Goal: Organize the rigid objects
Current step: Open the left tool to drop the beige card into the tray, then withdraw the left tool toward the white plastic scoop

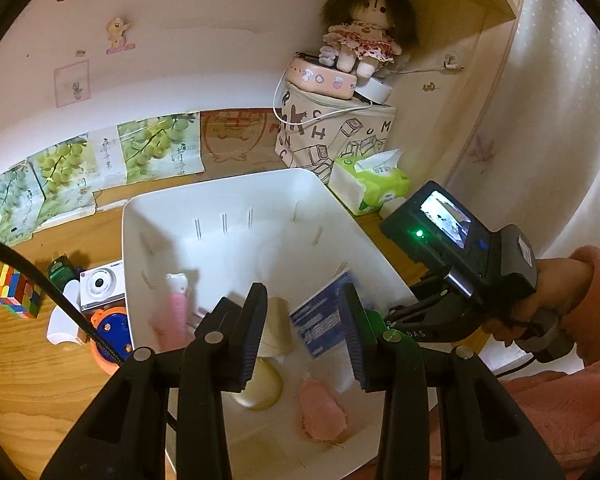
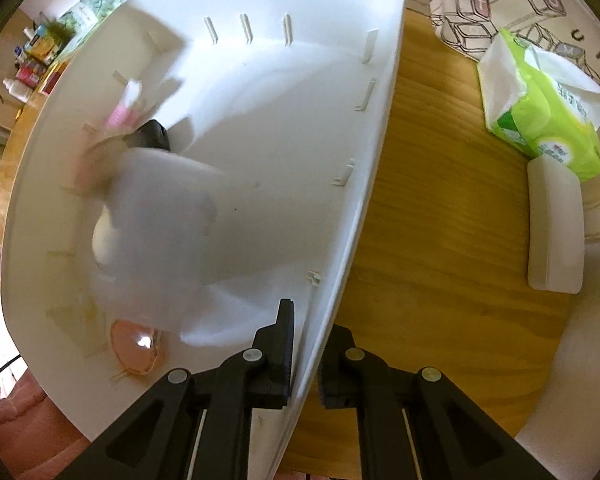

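A white plastic bin (image 1: 228,192) stands on the wooden desk. My left gripper (image 1: 304,340) hangs open over it; a blue-and-white box (image 1: 320,320) is blurred between and below its fingers, apart from the pads. In the bin lie a pink-and-white toy (image 1: 176,308), a cream round object (image 1: 260,388) and a pink object (image 1: 322,412). My right gripper (image 2: 304,364) is shut on the bin's right wall (image 2: 364,200). In the right wrist view the box (image 2: 160,232) is a white blur and the pink object (image 2: 134,346) lies near the front.
Left of the bin lie a Rubik's cube (image 1: 18,292), a small white camera (image 1: 100,284), an orange-and-blue toy (image 1: 110,332) and a green bottle (image 1: 62,270). A green tissue pack (image 2: 540,112), a white case (image 2: 554,232) and a printed bag (image 1: 332,136) with a doll (image 1: 364,28) stand right of it.
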Motion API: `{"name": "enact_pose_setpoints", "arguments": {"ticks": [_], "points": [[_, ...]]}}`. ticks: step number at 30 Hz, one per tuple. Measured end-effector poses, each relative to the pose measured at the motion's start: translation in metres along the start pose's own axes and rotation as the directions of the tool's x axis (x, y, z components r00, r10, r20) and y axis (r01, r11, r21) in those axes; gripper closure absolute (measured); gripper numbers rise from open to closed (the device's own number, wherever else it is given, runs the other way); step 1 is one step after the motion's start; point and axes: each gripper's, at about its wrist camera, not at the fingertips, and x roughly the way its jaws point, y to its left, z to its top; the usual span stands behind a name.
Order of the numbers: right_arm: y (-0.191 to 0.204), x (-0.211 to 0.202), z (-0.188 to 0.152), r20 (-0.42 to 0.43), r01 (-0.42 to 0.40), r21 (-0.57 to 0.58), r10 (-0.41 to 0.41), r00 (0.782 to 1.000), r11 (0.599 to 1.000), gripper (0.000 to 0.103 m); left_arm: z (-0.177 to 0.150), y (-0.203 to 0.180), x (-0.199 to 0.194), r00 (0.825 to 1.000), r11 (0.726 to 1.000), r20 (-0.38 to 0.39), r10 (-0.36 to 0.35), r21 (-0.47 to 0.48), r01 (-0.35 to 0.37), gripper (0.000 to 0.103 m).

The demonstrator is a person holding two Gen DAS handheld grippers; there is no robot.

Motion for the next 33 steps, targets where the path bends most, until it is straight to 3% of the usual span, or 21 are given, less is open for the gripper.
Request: {"name": "enact_pose_setpoints", "arguments": {"ticks": [5, 11, 22, 33], "points": [[0.006, -0.002, 0.001, -0.008, 0.007, -0.023, -0.007, 1.000, 1.000, 0.093, 0.000, 0.002, -0.002, 0.999, 0.999, 0.026, 0.041, -0.032, -0.040, 0.046], [0.008, -0.002, 0.003, -0.011, 0.013, -0.020, -0.013, 1.000, 1.000, 0.093, -0.002, 0.013, -0.010, 0.994, 0.992, 0.051, 0.098, -0.089, -0.093, 0.040], [0.012, -0.002, 0.005, -0.014, 0.050, 0.033, -0.050, 0.999, 0.998, 0.095, -0.008, 0.053, -0.031, 0.986, 0.968, 0.057, 0.157, -0.207, -0.142, 0.035], [0.008, 0.000, -0.002, -0.030, 0.062, 0.191, -0.057, 0.998, 0.980, 0.095, -0.014, 0.098, -0.056, 0.981, 0.953, 0.057, 0.185, -0.252, -0.165, 0.033]]}}
